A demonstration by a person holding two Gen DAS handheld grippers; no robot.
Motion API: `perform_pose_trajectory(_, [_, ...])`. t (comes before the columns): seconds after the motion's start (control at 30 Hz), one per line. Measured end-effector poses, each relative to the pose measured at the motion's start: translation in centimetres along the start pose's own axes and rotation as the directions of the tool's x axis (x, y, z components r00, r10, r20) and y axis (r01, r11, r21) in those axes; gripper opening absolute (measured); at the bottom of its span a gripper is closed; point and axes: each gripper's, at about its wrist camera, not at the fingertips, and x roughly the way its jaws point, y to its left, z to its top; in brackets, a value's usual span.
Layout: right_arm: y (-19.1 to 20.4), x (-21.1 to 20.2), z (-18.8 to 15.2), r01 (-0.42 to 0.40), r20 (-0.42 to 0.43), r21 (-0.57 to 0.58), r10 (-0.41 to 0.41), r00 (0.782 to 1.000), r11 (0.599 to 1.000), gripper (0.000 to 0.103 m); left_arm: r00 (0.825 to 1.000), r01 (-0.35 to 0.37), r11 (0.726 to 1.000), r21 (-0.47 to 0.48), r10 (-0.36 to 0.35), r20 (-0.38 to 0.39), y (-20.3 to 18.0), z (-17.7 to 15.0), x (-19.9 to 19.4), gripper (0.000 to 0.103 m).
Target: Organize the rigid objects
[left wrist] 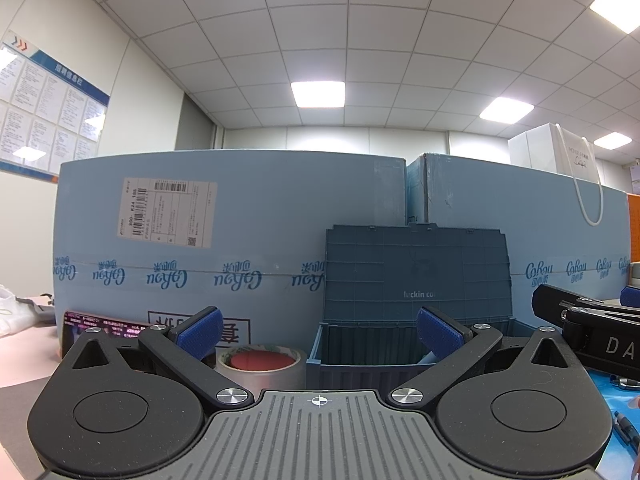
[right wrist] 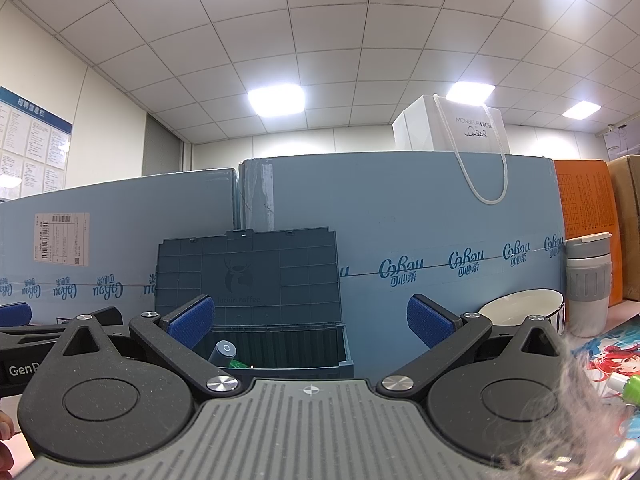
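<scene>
Your left gripper [left wrist: 318,332] stands with its jaws spread wide and nothing between the ribbed blue pads [left wrist: 199,330]. Straight ahead at twelve o'clock sits the dark blue plastic crate [left wrist: 404,350], a ribbed rectangular bin with its gridded lid [left wrist: 418,268] propped upright against the big pale-blue cardboard cartons [left wrist: 240,232] behind it. At about eleven o'clock, just beside the crate's left wall, lies a round roll of tape [left wrist: 260,364], glossy and silvery outside with a red core. A phone-like screen [left wrist: 106,328] stands at ten o'clock. The black body of your other tool crosses in at two o'clock.

Your right gripper [right wrist: 308,324] is likewise wide apart and empty, its matte black linkage arms angled outward. The same crate [right wrist: 280,346] lies at eleven to twelve o'clock; a dark rounded cylinder cap [right wrist: 223,351] and something green [right wrist: 240,364] poke up inside it. At one to two o'clock rests a smooth white bowl [right wrist: 520,306] with a dark rim band, and just beside it an upright grey-and-white tumbler [right wrist: 588,280] with a ribbed sleeve. A white paper bag [right wrist: 452,128] with cord handles sits atop the cartons.
</scene>
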Motion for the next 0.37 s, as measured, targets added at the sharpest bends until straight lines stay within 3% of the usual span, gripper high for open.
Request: perform_pose_trajectory(0.37, [0.10,0.02,0.03,0.016,0.005,-0.010,-0.016,1.000,1.000,0.103,1.000,-0.008,1.000,0.011,0.008,0.002,-0.25,-0.02,-0.08,0.103])
